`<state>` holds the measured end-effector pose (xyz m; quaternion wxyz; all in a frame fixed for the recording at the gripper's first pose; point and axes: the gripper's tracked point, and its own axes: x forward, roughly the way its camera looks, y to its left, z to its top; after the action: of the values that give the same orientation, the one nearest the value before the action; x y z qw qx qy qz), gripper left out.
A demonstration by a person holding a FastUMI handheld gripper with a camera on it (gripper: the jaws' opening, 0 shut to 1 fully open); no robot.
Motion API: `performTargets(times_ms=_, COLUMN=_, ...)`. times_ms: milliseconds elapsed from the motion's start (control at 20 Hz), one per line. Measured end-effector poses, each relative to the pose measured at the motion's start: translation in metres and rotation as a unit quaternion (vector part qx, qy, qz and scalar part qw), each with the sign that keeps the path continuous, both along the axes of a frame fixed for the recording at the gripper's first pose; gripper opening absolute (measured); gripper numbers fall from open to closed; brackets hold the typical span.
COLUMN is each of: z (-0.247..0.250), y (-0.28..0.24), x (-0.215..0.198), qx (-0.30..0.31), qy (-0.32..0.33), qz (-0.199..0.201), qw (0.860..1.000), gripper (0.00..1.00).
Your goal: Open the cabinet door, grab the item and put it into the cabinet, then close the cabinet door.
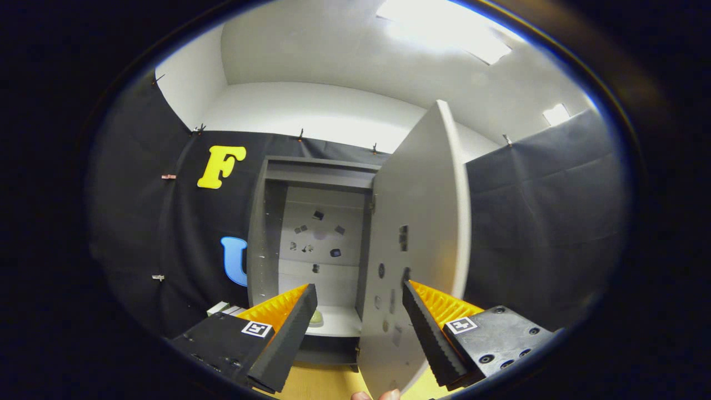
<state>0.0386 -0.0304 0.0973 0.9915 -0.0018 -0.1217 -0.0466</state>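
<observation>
— One item (316, 318), pale and small, sits on the cabinet's (311, 222) lower shelf, beyond the left finger.
— Door (422, 239)?
— Swung open, its edge between the fingers.
— Tongs (360, 294)?
— Spread wide, gripping nothing. Fingertips (383, 395) show beneath the door.

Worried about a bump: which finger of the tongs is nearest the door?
The open tongs' right finger, tip at the grey cabinet door; the left finger fronts the opening.

Claw (360, 294) fingers spread wide apart
</observation>
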Motion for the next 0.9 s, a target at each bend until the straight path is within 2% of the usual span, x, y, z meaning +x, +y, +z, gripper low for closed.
performTargets(times_ms=250, z=-0.009, y=-0.064, x=-0.041, qx=-0.008, qy=-0.004, qz=-0.056, qw=0.998, gripper=0.97)
performTargets(times_ms=500, z=-0.037, y=-0.129, x=-0.036, qx=-0.002, qy=0.023, qz=-0.128, qw=0.991, gripper=0.97)
performTargets(times_ms=600, z=-0.050, y=-0.152, x=-0.020, qx=-0.006, qy=0.041, qz=-0.150, qw=0.988, gripper=0.97)
performTargets(times_ms=900, z=-0.096, y=-0.185, x=0.029, qx=0.010, qy=0.102, qz=-0.141, qw=0.985, gripper=0.98)
